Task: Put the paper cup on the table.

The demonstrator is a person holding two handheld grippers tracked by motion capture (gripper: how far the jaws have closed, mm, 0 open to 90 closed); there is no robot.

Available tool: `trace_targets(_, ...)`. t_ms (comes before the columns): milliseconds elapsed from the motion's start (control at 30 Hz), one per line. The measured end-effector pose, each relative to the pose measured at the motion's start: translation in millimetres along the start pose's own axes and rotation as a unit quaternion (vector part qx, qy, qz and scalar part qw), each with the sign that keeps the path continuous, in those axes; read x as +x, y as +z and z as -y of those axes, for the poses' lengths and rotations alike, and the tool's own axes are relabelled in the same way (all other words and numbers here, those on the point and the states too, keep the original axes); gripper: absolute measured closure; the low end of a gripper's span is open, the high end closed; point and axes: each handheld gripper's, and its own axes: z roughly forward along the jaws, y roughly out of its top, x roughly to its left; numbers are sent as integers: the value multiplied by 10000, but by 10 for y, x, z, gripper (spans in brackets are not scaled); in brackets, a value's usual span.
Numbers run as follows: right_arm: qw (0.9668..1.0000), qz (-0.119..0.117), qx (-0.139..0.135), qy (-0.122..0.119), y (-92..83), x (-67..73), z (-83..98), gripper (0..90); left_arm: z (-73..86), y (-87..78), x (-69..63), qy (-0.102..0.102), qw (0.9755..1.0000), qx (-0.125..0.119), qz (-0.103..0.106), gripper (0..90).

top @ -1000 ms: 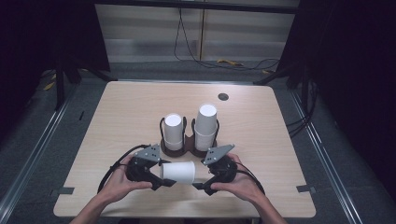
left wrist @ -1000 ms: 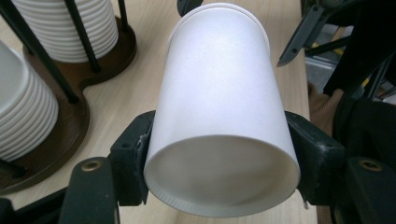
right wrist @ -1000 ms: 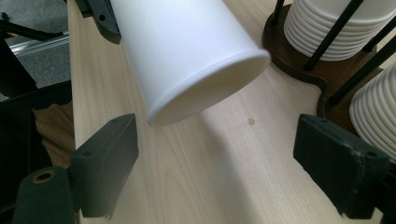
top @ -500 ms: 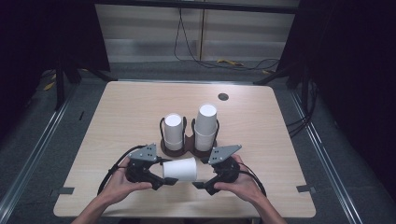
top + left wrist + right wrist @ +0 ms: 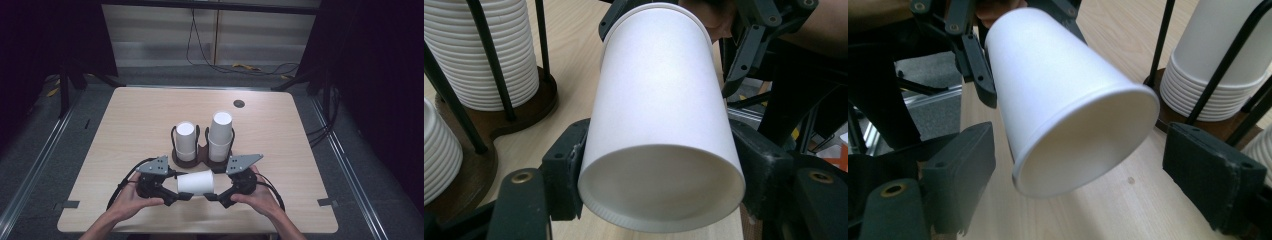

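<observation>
I held a single white paper cup point(image 5: 196, 182) horizontally between the two grippers, above the near edge of the desk point(image 5: 125, 125) and just in front of the cup holder point(image 5: 200, 155). The cup's long axis ran left to right across the desk, roughly parallel to its near edge. In the left gripper view, the cup's open rim faced my left gripper point(image 5: 659, 175), whose jaws pressed against both sides of the cup near the rim, holding it. In the right gripper view, the closed base faced my right gripper point(image 5: 1078, 165); its jaws stood wide, one on each side of the base with clear gaps to the cup wall. Both my hands were on the grippers in the high view, left hand point(image 5: 131, 199) and right hand point(image 5: 256, 196). Behind the cup, the dark wooden holder carried two upright stacks of white cups: a shorter left stack point(image 5: 185, 141) and a taller right stack point(image 5: 220, 135).
</observation>
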Motion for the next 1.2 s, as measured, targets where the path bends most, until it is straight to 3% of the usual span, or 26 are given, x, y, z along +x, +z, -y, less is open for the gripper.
trace_targets(200, 9998, -73, -160, 43, 5, -25, -9, 135, -4, -7, -22, -15, 9998, -161, 93, 332)
trace_targets(467, 9988, -362, -324, 92, 44, -15, -21, 134, -28, -17, -38, -36, 9993, -281, 246, 331)
trace_targets(1200, 9973, -614, -388, 141, 23, -49, -14, 204, -11, 27, -24, -58, 9988, -231, 417, 333)
